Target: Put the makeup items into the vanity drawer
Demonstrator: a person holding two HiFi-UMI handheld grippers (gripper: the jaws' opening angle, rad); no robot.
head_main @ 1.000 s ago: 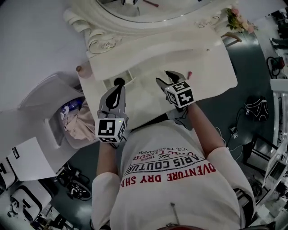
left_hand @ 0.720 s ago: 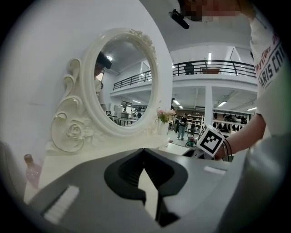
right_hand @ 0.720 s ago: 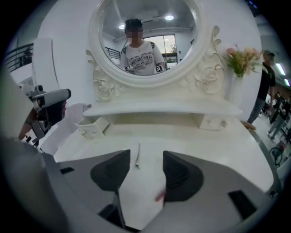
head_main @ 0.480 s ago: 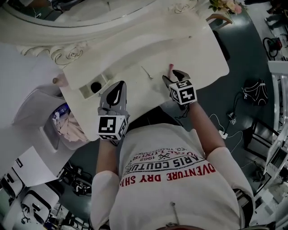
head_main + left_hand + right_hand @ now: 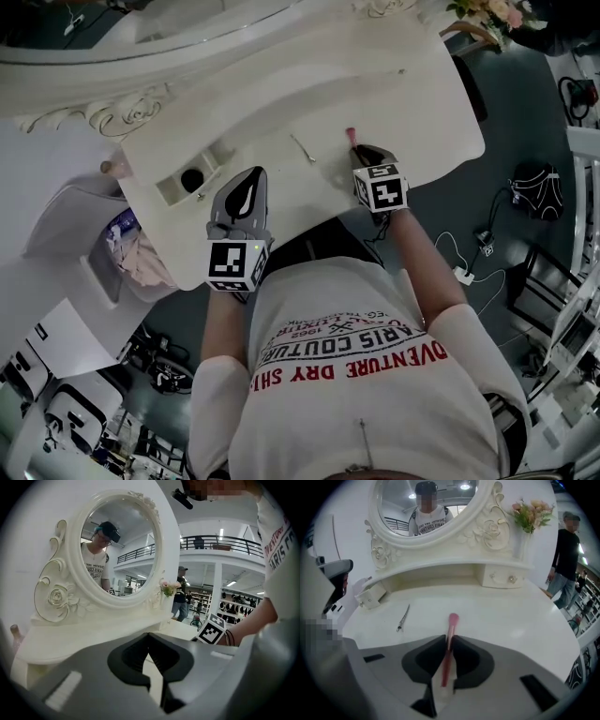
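Note:
A pink makeup brush (image 5: 350, 136) (image 5: 452, 625) lies on the white vanity top (image 5: 412, 103), its handle running back between the jaws of my right gripper (image 5: 360, 150) (image 5: 447, 641). Those jaws are closing and their tips pinch the handle. A thin metal tool (image 5: 303, 148) (image 5: 403, 617) lies to the left of the brush. The small vanity drawer (image 5: 176, 190) (image 5: 370, 597) stands pulled out at the left, with a round black item (image 5: 192, 178) inside. My left gripper (image 5: 249, 178) (image 5: 149, 637) hovers over the front edge near the drawer, shut, holding nothing.
An ornate oval mirror (image 5: 426, 503) rises at the back of the vanity, with a closed knobbed drawer (image 5: 501, 578) and a vase of flowers (image 5: 529, 510) on the right. A white bin with cloths (image 5: 131, 253) stands left of the vanity. A person (image 5: 565, 559) stands at the right.
The right gripper has moved forward over the pink brush and its jaws have narrowed from wide open onto the handle. The left gripper has drawn back from the drawer.

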